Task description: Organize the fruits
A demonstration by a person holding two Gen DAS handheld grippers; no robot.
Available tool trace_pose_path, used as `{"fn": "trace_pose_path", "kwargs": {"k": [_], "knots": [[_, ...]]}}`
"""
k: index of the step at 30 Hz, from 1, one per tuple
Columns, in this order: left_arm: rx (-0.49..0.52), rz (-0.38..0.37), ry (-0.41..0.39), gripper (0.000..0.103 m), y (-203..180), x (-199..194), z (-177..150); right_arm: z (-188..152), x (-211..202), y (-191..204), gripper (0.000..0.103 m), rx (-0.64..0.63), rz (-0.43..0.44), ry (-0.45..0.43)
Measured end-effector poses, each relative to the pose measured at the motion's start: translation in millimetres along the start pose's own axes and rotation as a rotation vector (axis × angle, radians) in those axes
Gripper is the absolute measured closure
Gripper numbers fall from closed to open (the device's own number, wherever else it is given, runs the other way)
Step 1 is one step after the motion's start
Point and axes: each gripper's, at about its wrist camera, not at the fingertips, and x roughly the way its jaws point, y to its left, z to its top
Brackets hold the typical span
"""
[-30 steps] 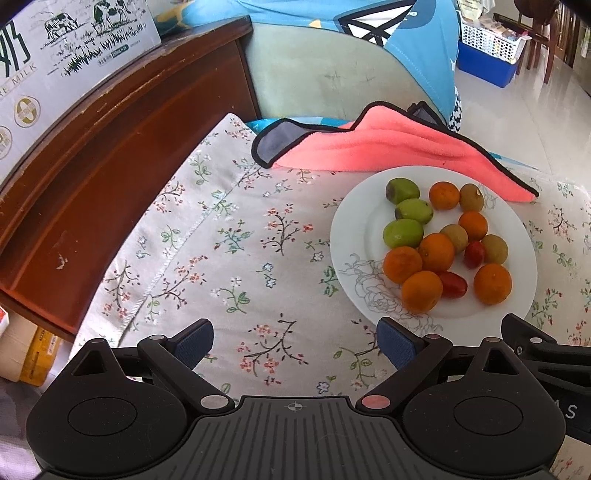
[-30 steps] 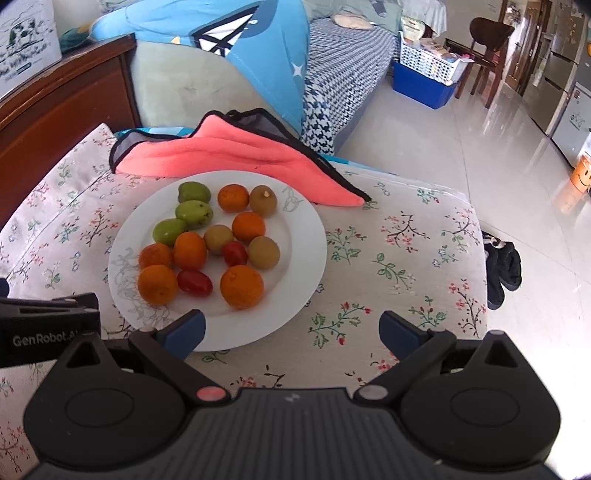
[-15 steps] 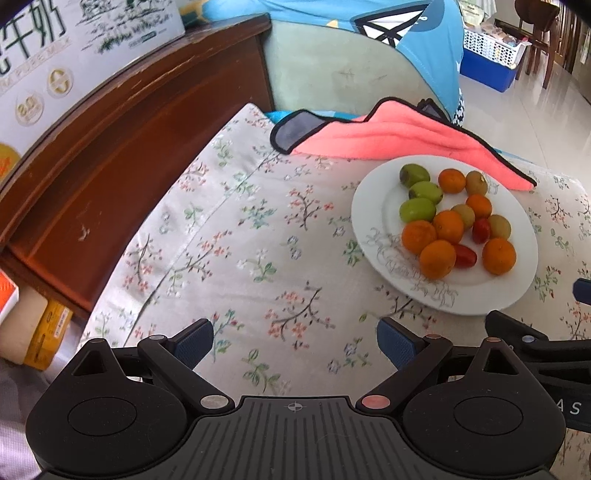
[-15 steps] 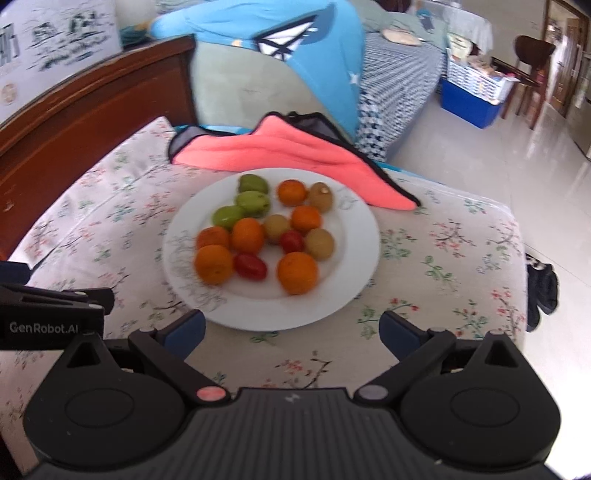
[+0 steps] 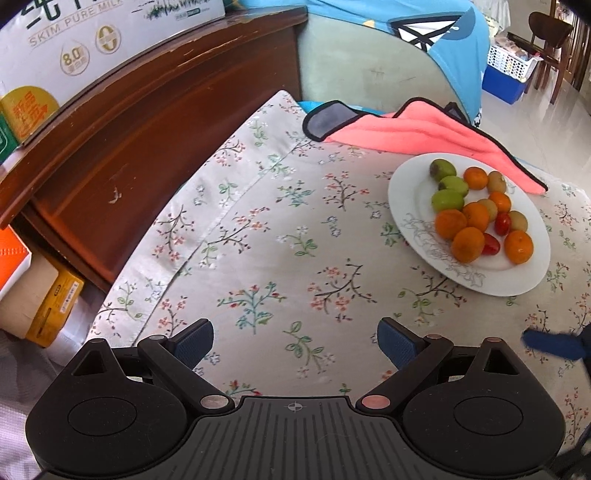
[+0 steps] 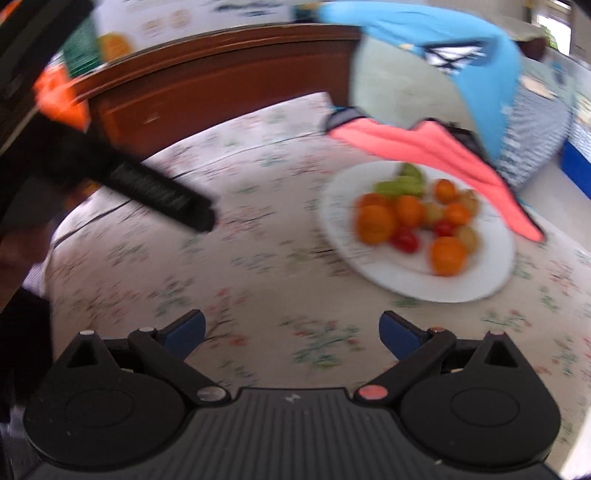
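Observation:
A white plate (image 5: 410, 195) on the floral cloth holds several oranges (image 5: 468, 244), green fruits (image 5: 447, 200), red tomatoes (image 5: 490, 244) and brownish kiwis. It sits at the right in the left wrist view and at the right (image 6: 340, 229) in the blurred right wrist view. My left gripper (image 5: 295, 341) is open and empty, above bare cloth left of the plate. My right gripper (image 6: 291, 330) is open and empty, back from the plate. One blue right fingertip (image 5: 550, 345) shows in the left wrist view.
A pink towel (image 5: 424, 129) lies behind the plate. A dark wooden headboard (image 5: 129, 129) runs along the left, with a milk carton box (image 5: 92, 33) on top. Boxes (image 5: 44, 295) stand on the floor at left. The left gripper's body (image 6: 147, 184) crosses the right wrist view.
Both grippers have pulled back and swung left, so the plate now sits farther off and to the right. The right wrist view is blurred by motion. Both stay open.

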Motion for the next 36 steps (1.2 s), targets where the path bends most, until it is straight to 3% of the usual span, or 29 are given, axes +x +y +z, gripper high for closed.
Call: {"fn": "trace_pose_path", "kwargs": {"k": [3, 9, 21, 36], "knots": [[-0.006, -0.002, 0.003, 0.006, 4.5, 0.2, -0.7, -6.5, 8.9, 13.5, 0.003, -0.059, 0.045, 0.007], [-0.012, -0.009, 0.006, 0.006, 8.0, 0.6, -1.6, -20.0, 28.2, 26.8, 0.001, -0.142, 0.031, -0.003], [-0.01, -0.01, 0.016, 0.006, 10.3, 4.6, -2.1, -28.6, 41.6, 24.1, 0.001, -0.138, 0.038, -0.191], [-0.011, -0.001, 0.023, 0.006, 9.6, 8.5, -3.4, -24.3, 46.0, 24.1, 0.001, -0.136, 0.039, -0.191]]}}
